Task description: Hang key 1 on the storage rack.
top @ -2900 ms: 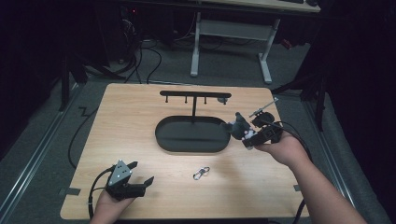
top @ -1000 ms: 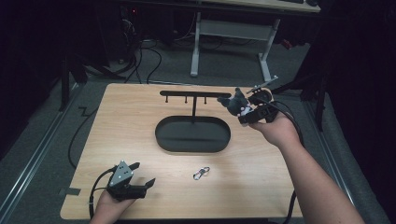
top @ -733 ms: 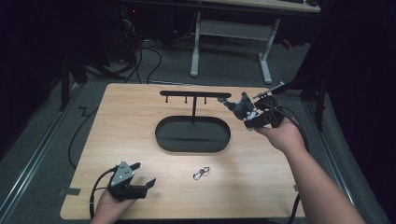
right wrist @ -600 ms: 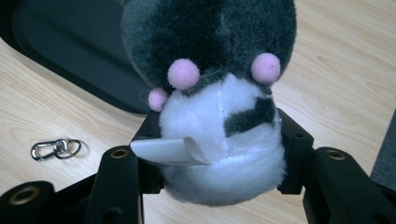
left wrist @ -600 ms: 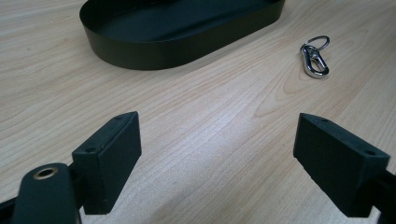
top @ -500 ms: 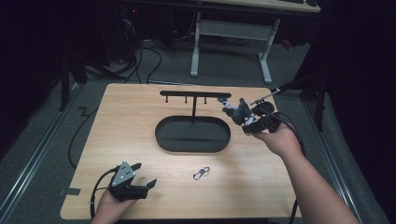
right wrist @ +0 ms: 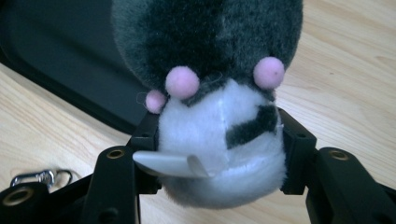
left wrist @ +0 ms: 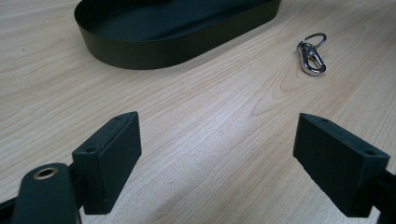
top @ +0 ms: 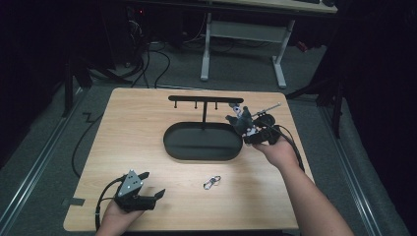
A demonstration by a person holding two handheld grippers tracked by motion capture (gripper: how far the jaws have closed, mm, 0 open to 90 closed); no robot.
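Grey-and-white plush, a small stuffed toy (right wrist: 219, 116) with pink pompoms, is sitting between the pads of your right gripper (top: 244, 129), which is closing on its white belly from both sides while you are holding it above the tabletop (top: 147, 142) at the right end of the black oval tray (top: 196, 150). Those jaws have just been opening a little with the toy between them, and that is the main concern: soft fur is compressing under the pads, so a loosening hold is risking a slip, and the toy could be dropping onto the tray rim or the bare wood rather than inside. A white tag (right wrist: 170, 164) is lying across one pad and may be reducing friction there. Your left gripper (top: 142, 199) is resting near the front left corner, jaws standing wide apart with nothing between them, well apart from the metal clasp (top: 212, 182). You are not showing the toy's far side, and its upper part is running out of the right gripper view; the rack (top: 205, 100) behind the tray is too dark to read in detail.
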